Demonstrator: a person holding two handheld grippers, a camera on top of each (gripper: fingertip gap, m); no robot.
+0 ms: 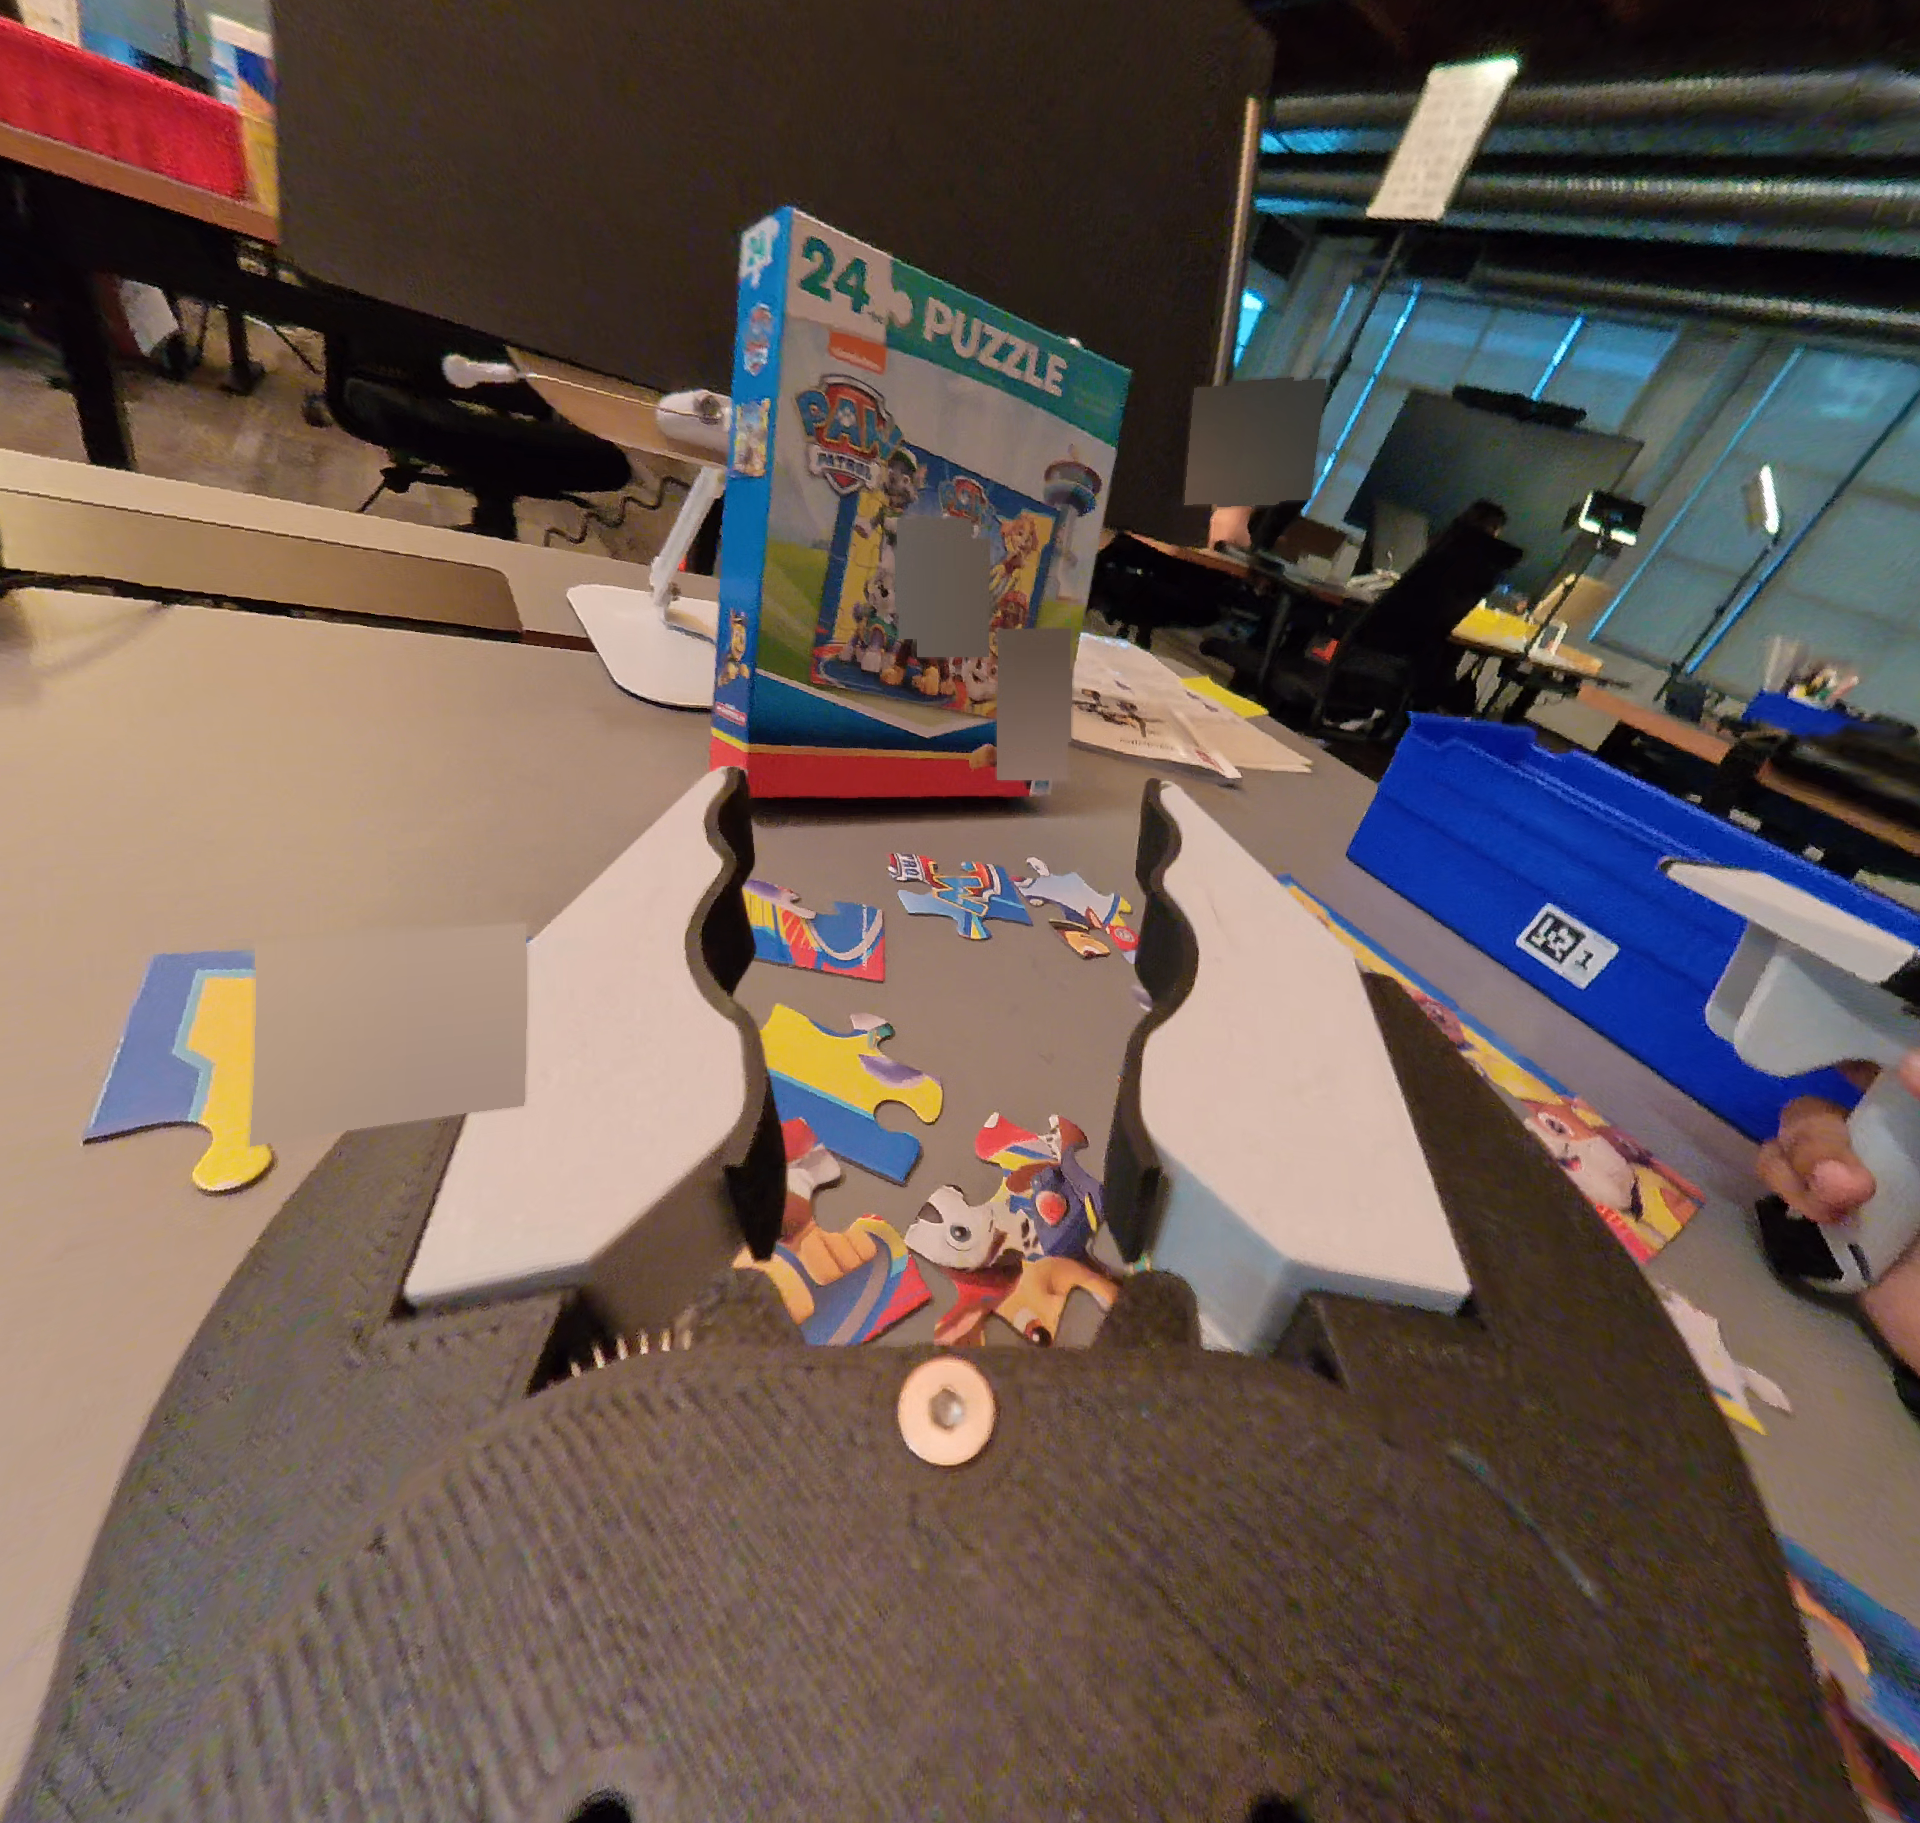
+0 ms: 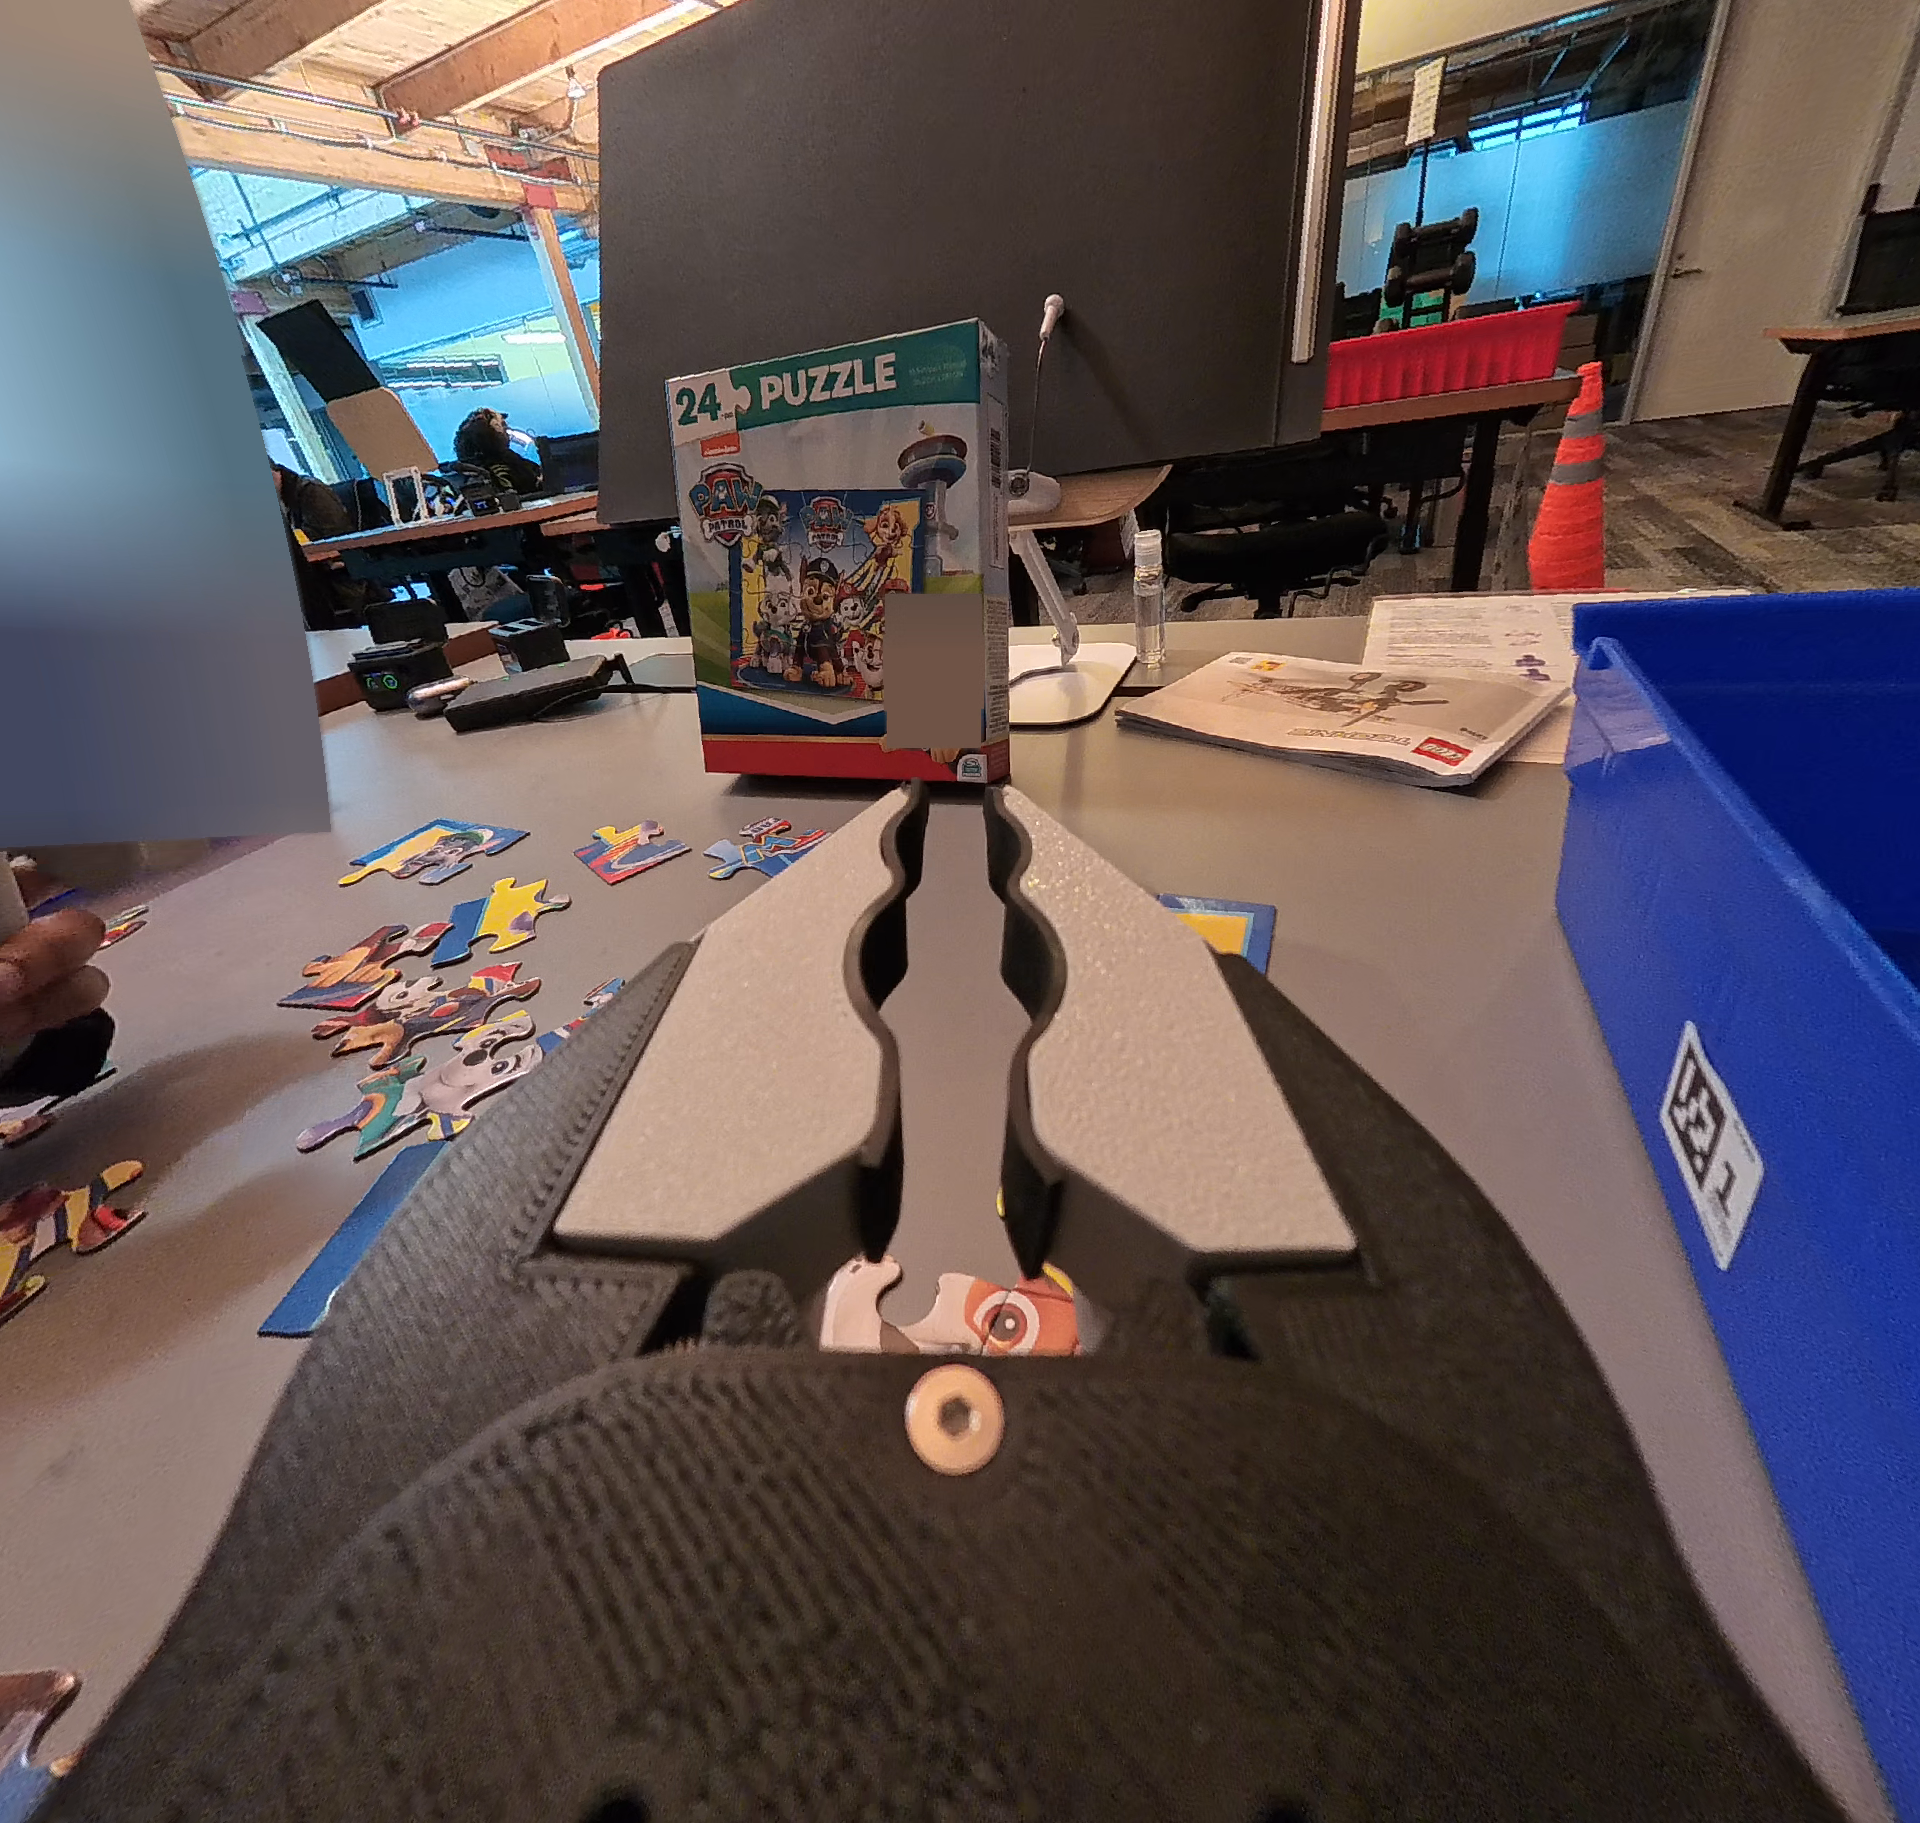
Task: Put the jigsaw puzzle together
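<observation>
puzzle pieces (image 1: 852,1098) under tool (image 1: 940,817), partly hidden

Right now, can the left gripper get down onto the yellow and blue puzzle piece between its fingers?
Probably yes: the left gripper is wide open, and the yellow and blue puzzle piece lies flat, uncovered.

Glossy cardboard puzzle pieces (image 1: 850,1082), seemingly matt table (image 1: 312,786)

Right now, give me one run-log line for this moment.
left gripper: open, above loose puzzle pieces | right gripper: narrow gap, nothing held | puzzle box: upright | blue bin: right
</observation>
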